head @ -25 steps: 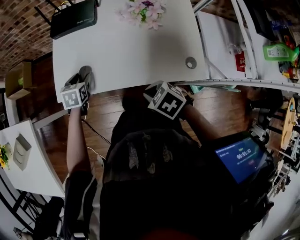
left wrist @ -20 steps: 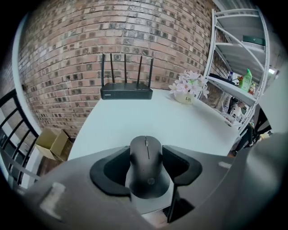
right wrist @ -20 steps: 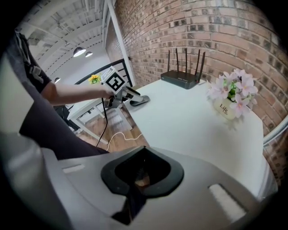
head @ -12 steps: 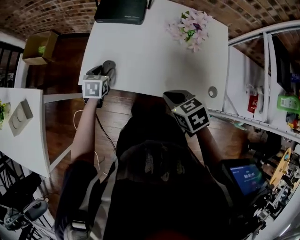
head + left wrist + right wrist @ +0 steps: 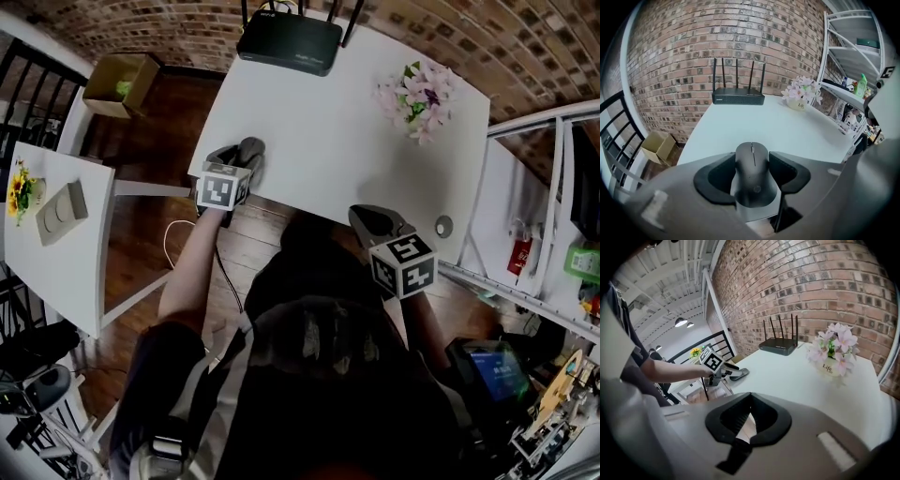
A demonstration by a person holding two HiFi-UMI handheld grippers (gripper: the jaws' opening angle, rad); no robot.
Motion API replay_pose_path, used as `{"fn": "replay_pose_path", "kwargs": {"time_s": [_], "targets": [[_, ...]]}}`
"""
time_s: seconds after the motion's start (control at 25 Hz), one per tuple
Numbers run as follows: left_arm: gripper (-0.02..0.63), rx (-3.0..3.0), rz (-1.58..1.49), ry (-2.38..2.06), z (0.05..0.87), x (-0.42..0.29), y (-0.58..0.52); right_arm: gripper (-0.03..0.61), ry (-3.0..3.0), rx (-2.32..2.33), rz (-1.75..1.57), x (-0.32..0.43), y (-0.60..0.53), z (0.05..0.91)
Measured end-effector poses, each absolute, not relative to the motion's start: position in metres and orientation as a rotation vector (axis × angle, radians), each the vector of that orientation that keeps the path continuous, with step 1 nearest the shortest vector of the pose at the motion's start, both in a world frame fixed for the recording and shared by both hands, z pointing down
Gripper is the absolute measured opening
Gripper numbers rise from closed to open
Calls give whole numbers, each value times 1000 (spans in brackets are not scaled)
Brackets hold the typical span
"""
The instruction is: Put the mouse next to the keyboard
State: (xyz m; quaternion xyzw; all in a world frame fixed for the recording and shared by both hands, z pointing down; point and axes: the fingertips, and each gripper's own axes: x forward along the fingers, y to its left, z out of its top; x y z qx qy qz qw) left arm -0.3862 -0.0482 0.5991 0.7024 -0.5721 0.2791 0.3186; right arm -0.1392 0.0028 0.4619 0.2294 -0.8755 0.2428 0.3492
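Two grippers at one white table [image 5: 319,131].
- Cardboard box [image 5: 120,82]: on the floor, far left.
- Left gripper [image 5: 242,155]: at the table's near left corner, jaws clamped on the sides of a dark mouse [image 5: 752,173].
- Router [image 5: 289,42]: far edge, antennas upright.
- Right gripper [image 5: 366,217]: over the near edge, jaws closed tip to tip, empty.
- Pink flowers [image 5: 417,94]: potted, far right corner.

Router [image 5: 288,42] left of flowers [image 5: 417,94], on table [image 5: 319,141]
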Motion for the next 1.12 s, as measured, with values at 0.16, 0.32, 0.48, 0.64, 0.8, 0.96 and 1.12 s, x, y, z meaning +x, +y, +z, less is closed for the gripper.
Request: {"fn": "replay_pose_path", "kwargs": {"time_s": [0.16,0.32,0.48,0.64,0.8,0.96,1.12], "targets": [[232,1801,747,-1525,598,-393,-45,6,-2301,544,653,-141,-2,467],[233,1771,775,-1521,599,-391,-44,6,-2312,512,713,-131,-17,474],[226,1717,806,-1554,599,-399,-47,6,-2296,471,745,-125,-33,486],[212,1652,848,-1602,600,-406,-45,6,-2308,419,764,-121,-44,490],[206,1623,869,-1622,599,-407,-47,6,-2314,354,787,-114,-52,495],[207,1620,866,-1603,597,-407,-51,6,-2289,329,815,-106,-58,505],[209,1626,870,-1565,598,-410,-48,6,-2259,350,812,-105,-60,509]]}}
